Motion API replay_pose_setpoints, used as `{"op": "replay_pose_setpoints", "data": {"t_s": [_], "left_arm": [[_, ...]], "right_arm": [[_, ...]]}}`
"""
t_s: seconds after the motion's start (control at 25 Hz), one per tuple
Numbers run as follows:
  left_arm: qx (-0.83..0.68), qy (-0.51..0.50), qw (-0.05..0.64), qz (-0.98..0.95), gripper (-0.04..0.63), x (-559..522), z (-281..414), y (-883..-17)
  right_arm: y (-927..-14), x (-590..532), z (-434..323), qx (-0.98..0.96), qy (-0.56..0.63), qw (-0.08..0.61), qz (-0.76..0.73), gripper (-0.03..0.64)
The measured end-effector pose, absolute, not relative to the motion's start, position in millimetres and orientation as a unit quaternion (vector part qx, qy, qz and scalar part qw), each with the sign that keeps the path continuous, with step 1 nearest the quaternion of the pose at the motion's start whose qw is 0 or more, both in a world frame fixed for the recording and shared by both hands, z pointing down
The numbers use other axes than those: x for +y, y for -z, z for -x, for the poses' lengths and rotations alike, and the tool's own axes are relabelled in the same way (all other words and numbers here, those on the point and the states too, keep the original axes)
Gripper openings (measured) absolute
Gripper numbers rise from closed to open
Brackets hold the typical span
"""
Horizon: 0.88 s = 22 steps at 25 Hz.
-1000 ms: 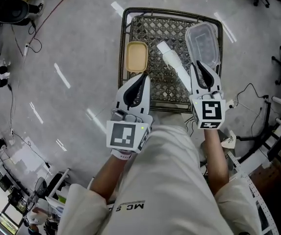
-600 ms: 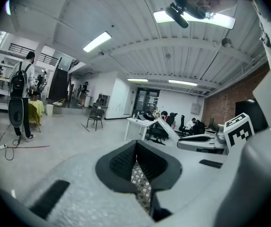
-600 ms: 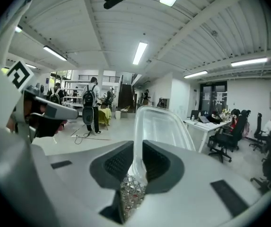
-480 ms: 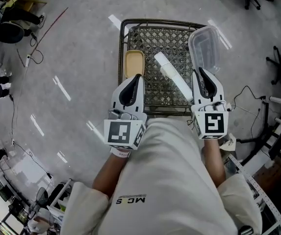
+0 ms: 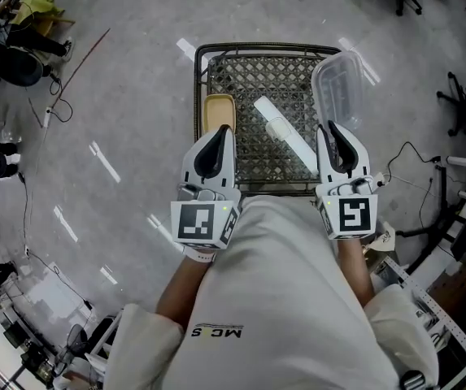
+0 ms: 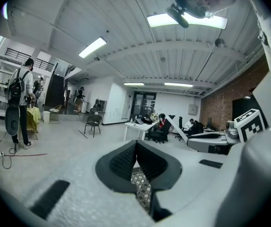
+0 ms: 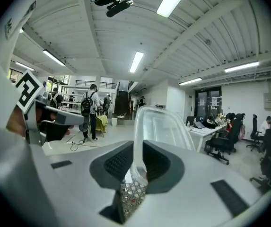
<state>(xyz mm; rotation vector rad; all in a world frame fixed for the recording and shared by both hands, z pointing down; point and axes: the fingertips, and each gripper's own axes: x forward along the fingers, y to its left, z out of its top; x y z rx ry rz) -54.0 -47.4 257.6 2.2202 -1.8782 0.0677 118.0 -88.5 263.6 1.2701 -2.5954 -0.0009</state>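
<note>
A square surface (image 5: 253, 71) of dark metal lattice, framed by a rounded tube rim, stood on the grey polished floor (image 5: 127, 104) just ahead of both pairs of fingers. A shallow tan tray (image 5: 219, 112) lay flat on the lattice just beyond the left fingers (image 5: 214, 149), along the rim on their side. A white roll (image 5: 285, 133) lay slantwise between the two pairs, its near end closer to the right fingers (image 5: 336, 143). These were closed on the edge of a clear tub (image 5: 338, 84) that reached out over the rim on that side. Whether the tub rested on the lattice could not be told.
</note>
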Motion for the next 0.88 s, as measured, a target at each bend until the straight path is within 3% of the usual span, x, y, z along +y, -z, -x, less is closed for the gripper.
{"op": "replay_pose_setpoints", "data": {"t_s": [0.88], "left_arm": [[-0.634, -0.029, 0.119, -0.764, 0.025, -35.3, 41.4, -261.1]], "right_arm": [[-262.0, -76.0, -130.8, -0.889, 0.000, 0.119, -0.441, 0.073]]}}
